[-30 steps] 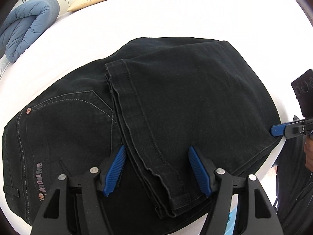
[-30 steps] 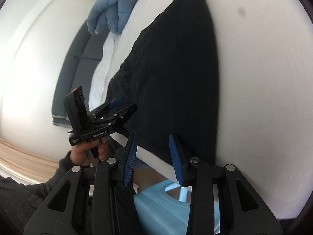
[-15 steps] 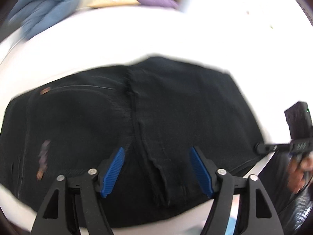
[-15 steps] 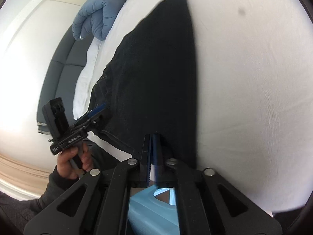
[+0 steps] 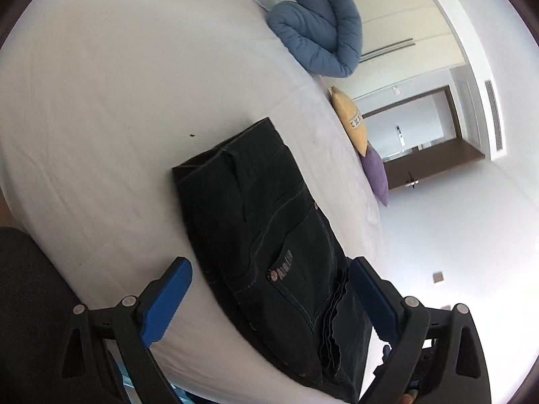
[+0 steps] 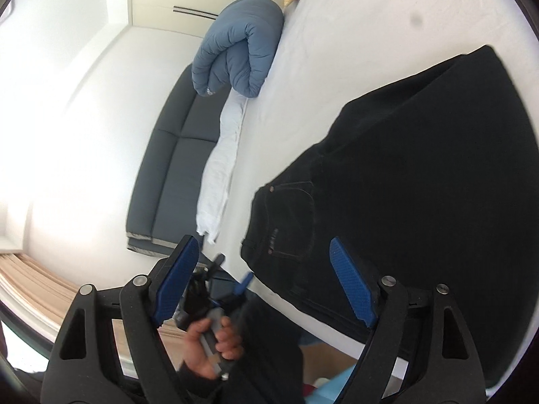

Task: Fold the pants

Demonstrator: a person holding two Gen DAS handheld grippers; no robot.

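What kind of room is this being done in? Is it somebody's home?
Most likely a bedroom in a home. The black pants lie on a bed with a white sheet, a rolled blue duvet and two cushions sit at its edge, and a dark sofa stands alongside.

One pants, two cushions, one duvet.

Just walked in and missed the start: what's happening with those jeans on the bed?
A person with a handheld gripper in each hand is folding black jeans on a white bed. The jeans lie folded into a compact stack near the bed's edge. The left gripper and the right gripper are both open, gripping nothing.
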